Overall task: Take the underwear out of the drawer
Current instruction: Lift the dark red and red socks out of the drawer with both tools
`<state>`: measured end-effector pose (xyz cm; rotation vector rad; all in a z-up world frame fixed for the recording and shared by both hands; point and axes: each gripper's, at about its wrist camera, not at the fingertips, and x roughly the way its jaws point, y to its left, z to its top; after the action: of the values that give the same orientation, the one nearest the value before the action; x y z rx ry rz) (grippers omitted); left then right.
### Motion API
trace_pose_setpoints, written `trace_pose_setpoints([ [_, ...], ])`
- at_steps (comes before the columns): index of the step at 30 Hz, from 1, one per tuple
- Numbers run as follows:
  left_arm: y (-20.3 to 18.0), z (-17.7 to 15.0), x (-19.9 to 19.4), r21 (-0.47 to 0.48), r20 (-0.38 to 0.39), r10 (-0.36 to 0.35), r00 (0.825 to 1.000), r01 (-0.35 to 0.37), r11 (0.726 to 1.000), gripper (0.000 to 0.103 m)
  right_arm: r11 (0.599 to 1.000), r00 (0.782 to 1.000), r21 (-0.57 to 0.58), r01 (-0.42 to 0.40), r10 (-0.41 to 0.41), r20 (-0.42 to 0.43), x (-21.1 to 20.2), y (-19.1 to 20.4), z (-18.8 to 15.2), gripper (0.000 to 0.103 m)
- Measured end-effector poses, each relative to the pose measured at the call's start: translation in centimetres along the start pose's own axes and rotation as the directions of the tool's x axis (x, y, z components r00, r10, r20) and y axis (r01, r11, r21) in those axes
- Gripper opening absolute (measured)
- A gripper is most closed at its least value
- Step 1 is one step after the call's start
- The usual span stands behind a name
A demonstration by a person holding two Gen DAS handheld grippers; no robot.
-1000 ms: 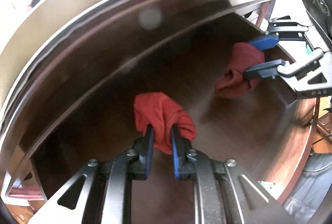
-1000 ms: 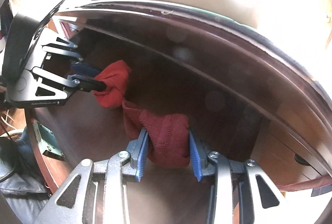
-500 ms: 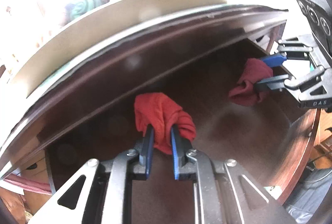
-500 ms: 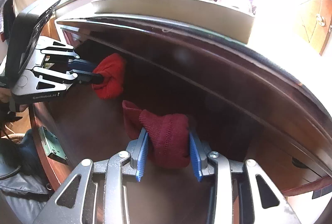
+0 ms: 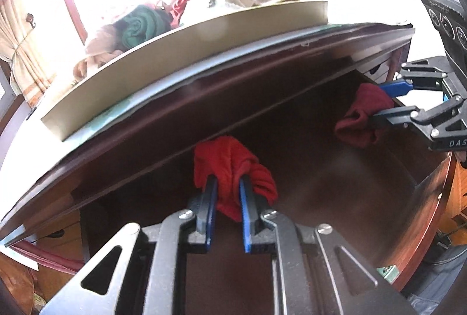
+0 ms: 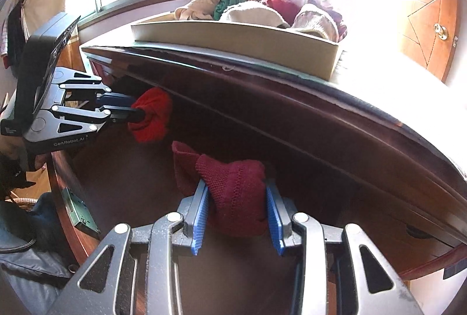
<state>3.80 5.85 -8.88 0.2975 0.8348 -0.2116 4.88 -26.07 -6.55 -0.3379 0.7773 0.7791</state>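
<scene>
Risk: my left claw, nearly closed, pinches only a fold of red underwear, which may slip free. Right claw, partly open, clamps a maroon bundle; its tail at 10 o'clock could catch the drawer rim.

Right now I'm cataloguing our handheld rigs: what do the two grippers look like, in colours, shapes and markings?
Both match. The left gripper has a grey metal frame with triangular cut-outs and silver rivets, black linkage arms and blue ribbed pads lining its jaws. In the right wrist view its side reads "GenRobot.AI", below a black housing. The right gripper is built the same; in the left wrist view its black linkage shows the letters "DAS".
</scene>
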Motion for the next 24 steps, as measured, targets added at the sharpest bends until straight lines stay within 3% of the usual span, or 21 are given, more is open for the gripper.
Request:
trace_pose_setpoints([
  [10, -1.3, -0.6, -1.8, 0.013, 0.044, 0.035, 0.998, -0.036, 0.999, 0.009, 1.0, 0.999, -0.007, 0.023, -0.023, 0.048, -1.5, -0.2, -0.5, 0.039],
  [24, -0.9, -1.4, -4.3, -0.03, 0.124, 0.018, 0.992, -0.015, 0.999, 0.008, 0.998, 0.993, -0.031, 0.045, -0.042, 0.107, -2.9, -0.2, -0.8, 0.039],
])
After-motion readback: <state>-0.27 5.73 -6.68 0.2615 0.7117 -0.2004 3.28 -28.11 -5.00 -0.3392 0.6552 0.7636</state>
